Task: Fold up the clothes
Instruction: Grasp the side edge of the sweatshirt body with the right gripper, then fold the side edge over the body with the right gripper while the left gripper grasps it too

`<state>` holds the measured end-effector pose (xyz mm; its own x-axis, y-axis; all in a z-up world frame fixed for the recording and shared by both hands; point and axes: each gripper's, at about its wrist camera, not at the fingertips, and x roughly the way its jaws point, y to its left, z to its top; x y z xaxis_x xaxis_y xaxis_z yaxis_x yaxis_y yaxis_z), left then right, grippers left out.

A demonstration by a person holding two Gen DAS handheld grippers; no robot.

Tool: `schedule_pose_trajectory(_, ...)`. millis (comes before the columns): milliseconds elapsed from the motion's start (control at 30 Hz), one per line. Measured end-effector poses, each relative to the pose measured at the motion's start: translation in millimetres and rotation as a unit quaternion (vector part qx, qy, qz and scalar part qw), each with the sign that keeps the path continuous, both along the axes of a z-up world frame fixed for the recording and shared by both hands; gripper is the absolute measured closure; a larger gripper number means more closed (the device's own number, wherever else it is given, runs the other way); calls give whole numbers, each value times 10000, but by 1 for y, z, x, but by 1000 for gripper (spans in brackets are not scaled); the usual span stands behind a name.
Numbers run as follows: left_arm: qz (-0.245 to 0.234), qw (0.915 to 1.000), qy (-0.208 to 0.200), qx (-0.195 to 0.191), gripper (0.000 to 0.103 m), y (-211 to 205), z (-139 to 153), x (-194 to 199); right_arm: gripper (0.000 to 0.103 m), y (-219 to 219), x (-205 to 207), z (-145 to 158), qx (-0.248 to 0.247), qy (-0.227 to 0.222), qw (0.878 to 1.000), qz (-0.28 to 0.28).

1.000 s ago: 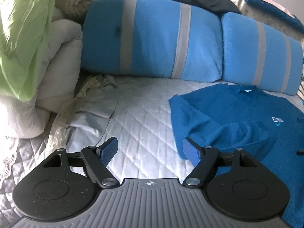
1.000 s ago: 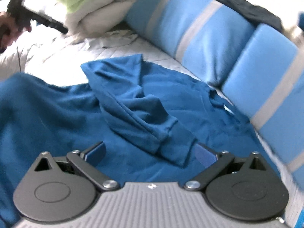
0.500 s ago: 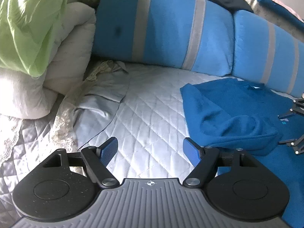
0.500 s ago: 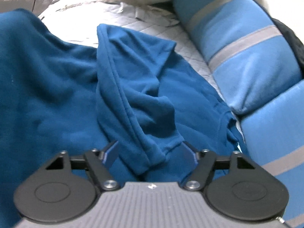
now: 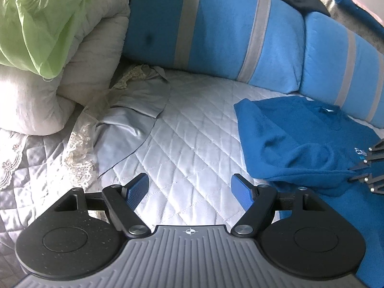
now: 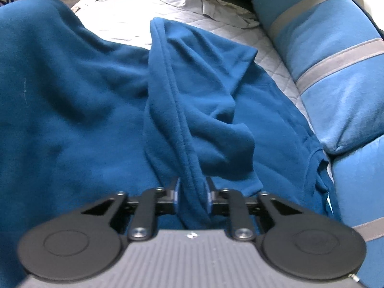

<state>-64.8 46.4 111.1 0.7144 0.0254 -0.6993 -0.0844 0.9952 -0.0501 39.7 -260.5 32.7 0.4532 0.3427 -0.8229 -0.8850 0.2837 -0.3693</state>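
Note:
A dark blue sweater [image 6: 72, 91] lies spread on the white quilted bed; it also shows at the right of the left wrist view [image 5: 288, 134]. Its sleeve [image 6: 182, 110] is folded over the body. My right gripper [image 6: 192, 194] is shut on the sleeve's cuff end, with the fabric bunched between the jaws. Part of that gripper shows at the right edge of the left wrist view [image 5: 369, 168]. My left gripper [image 5: 189, 187] is open and empty above the bare quilt, to the left of the sweater.
Two blue cushions with grey stripes [image 5: 216, 31] [image 6: 336, 48] line the back of the bed. A white duvet [image 5: 79, 72] and a green cloth [image 5: 36, 16] are piled at the left. A grey lace-edged sheet [image 5: 129, 120] lies crumpled near them.
My right gripper moved forward over the sleeve cuff and closed on it. My left gripper stayed open and drifted left, away from the sweater.

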Motion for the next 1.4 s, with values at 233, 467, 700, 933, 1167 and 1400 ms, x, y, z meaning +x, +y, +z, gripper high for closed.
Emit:
schedule_pose_trajectory(233,-167,9998,-75,61,28,-12,5,-1,97,0,1,14,97,-310,9990,-315)
schedule_pose_trajectory(467,-373,9991,-140,128,28,-27,9,3,97,4,9,45,228,-1062,9907,-814)
schedule_pose_trajectory(700,-697,9973,-157,195,28,-50,5,20,98,10,13,76,346,-1615,9807,-1045)
schedule_pose_trajectory(933,-955,9947,-246,272,28,-76,-8,45,98,14,21,106,373,-2126,9684,-1250)
schedule_pose_trajectory(1167,-1049,9943,-123,173,28,-95,-24,77,98,7,32,137,538,-2633,9489,-1654)
schedule_pose_trajectory(1400,-1217,9918,292,248,28,-114,-56,104,98,-5,47,161,634,-2946,9328,-1979)
